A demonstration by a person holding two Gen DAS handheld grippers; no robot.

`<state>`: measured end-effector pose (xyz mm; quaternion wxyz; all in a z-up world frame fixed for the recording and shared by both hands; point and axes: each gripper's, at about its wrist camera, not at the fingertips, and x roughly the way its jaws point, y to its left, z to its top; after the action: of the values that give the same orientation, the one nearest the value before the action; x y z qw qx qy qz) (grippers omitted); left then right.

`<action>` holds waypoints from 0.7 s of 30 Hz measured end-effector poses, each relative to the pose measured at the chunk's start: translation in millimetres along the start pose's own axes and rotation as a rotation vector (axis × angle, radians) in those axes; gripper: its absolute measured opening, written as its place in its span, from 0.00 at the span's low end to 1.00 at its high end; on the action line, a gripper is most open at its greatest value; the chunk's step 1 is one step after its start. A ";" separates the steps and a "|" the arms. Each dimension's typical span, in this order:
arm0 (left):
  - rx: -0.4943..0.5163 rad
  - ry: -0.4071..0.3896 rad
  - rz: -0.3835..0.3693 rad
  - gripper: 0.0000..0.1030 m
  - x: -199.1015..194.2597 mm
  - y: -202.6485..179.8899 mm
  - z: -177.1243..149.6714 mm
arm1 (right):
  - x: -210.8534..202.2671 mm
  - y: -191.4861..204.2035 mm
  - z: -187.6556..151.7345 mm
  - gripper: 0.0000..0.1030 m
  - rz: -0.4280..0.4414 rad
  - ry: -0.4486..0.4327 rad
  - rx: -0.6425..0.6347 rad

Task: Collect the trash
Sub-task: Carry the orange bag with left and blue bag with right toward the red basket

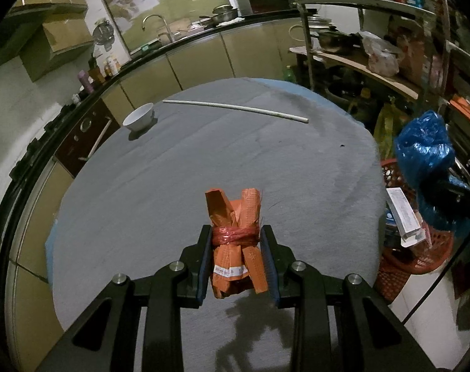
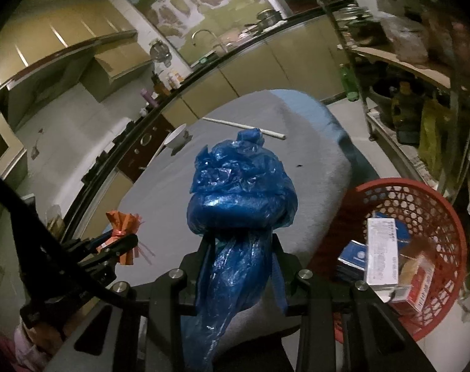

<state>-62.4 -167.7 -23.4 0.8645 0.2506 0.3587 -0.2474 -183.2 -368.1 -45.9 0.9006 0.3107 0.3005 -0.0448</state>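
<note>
My left gripper [image 1: 236, 235] is shut on an orange wrapper bundle [image 1: 236, 217] tied with red string, held above the grey table cover [image 1: 204, 161]. In the right wrist view that bundle [image 2: 123, 221] and the left gripper [image 2: 120, 241] show at the lower left. My right gripper [image 2: 241, 241] is shut on a crumpled blue plastic bag [image 2: 239, 198], its knotted top standing above the fingers over the table's near right edge. The blue bag [image 1: 427, 155] also appears at the right of the left wrist view. A red mesh basket [image 2: 433, 204] sits on the floor to the right, below table level.
The basket holds a white box [image 2: 383, 254], a blue pack [image 2: 356, 254] and a red carton [image 2: 418, 285]. A white bowl [image 1: 139, 117] and a long white stick [image 1: 235, 108] lie at the table's far side. Kitchen cabinets [image 1: 250, 52] and a cluttered metal shelf [image 1: 374, 62] stand behind.
</note>
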 end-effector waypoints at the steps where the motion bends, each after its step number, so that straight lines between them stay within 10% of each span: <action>1: 0.004 -0.002 -0.003 0.31 -0.8 -2.2 0.6 | -1.5 -3.0 0.2 0.35 -0.003 -0.002 0.007; 21: 0.096 -0.046 -0.025 0.31 -14.2 -42.3 18.9 | -30.9 -37.9 3.2 0.35 -0.034 -0.058 0.080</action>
<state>-87.5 -207.6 -12.0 0.8564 0.2814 0.3297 -0.2806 -216.9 -403.7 -46.4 0.8950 0.3397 0.2774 -0.0812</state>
